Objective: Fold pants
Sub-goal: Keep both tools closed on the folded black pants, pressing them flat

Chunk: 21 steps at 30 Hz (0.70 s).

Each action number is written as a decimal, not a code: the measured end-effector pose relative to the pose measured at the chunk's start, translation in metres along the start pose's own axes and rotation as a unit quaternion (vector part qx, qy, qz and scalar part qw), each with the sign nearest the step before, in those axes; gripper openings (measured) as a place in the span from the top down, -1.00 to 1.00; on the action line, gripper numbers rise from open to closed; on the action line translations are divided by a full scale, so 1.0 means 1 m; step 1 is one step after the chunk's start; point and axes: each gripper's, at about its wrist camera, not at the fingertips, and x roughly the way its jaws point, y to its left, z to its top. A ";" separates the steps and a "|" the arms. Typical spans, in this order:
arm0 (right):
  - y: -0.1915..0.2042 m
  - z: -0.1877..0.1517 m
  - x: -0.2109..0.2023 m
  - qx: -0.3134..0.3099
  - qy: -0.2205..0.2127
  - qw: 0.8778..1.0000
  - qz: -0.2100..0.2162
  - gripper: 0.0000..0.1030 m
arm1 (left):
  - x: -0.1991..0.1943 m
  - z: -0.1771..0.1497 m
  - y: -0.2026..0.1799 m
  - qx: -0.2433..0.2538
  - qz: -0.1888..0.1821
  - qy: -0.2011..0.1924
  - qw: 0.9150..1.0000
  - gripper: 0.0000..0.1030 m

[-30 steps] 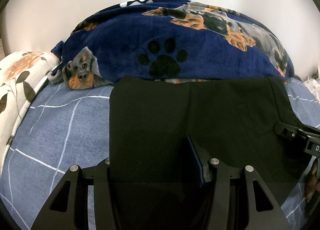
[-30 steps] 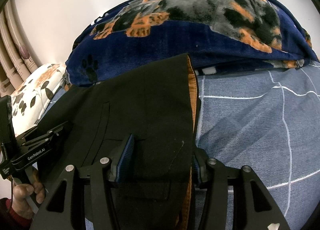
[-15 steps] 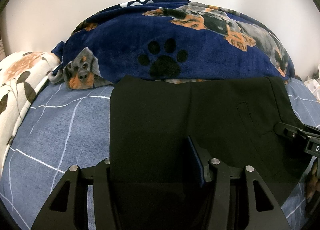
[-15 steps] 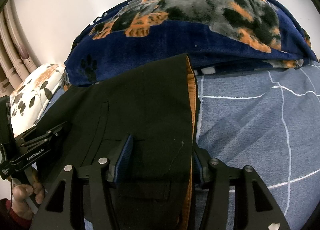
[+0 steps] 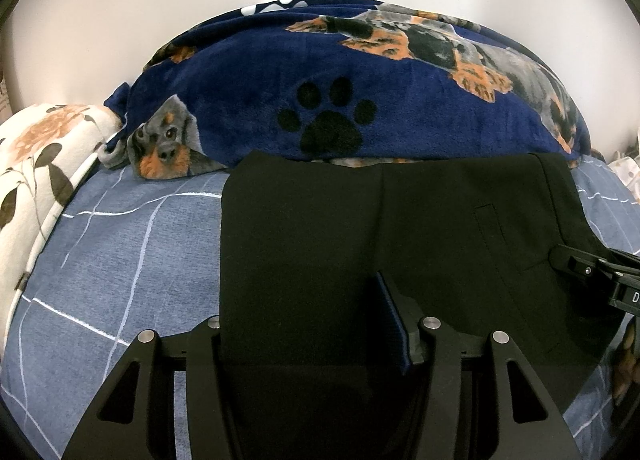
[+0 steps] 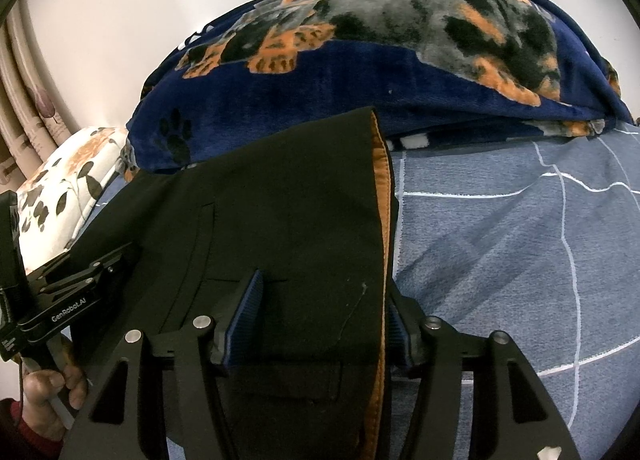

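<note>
Black pants [image 5: 360, 227] lie folded flat on the bed, their far edge against a blanket. My left gripper [image 5: 308, 300] stands at their left side. Its left finger is hidden under the cloth, and the blue face of its right pad [image 5: 390, 320] shows bare on top. My right gripper [image 6: 324, 288] straddles the right edge of the pants [image 6: 280, 211], where an orange lining shows. Both of its pads stand apart, with flat cloth between them. Each gripper is seen from the side in the other's view: the left gripper [image 6: 80, 276] held by a hand [image 6: 48, 388], and the right gripper [image 5: 580, 264].
A navy dog-print blanket [image 5: 360, 79] is bunched against the white wall behind the pants. A floral pillow [image 5: 40, 147] lies at the left. The bed sheet [image 5: 120, 252] is blue with white lines. Curtain folds [image 6: 24, 99] hang at the far left.
The right gripper's jaws have parted slightly. The pants and both hands have kept still.
</note>
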 end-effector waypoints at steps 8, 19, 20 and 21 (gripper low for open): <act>0.000 0.000 0.000 0.000 0.000 1.000 0.000 -0.03 | 0.000 0.000 0.002 0.000 0.000 0.000 1.000 -0.05; 0.000 0.000 0.000 -0.001 0.001 1.000 0.000 -0.05 | 0.000 0.000 0.002 0.000 0.000 0.000 1.000 -0.05; 0.000 0.000 0.000 -0.001 0.001 1.000 -0.001 -0.05 | 0.000 0.000 0.002 0.000 0.001 0.000 1.000 -0.05; 0.001 0.000 0.000 0.000 0.001 1.000 0.000 -0.05 | 0.000 -0.001 0.001 0.001 0.001 -0.001 1.000 -0.06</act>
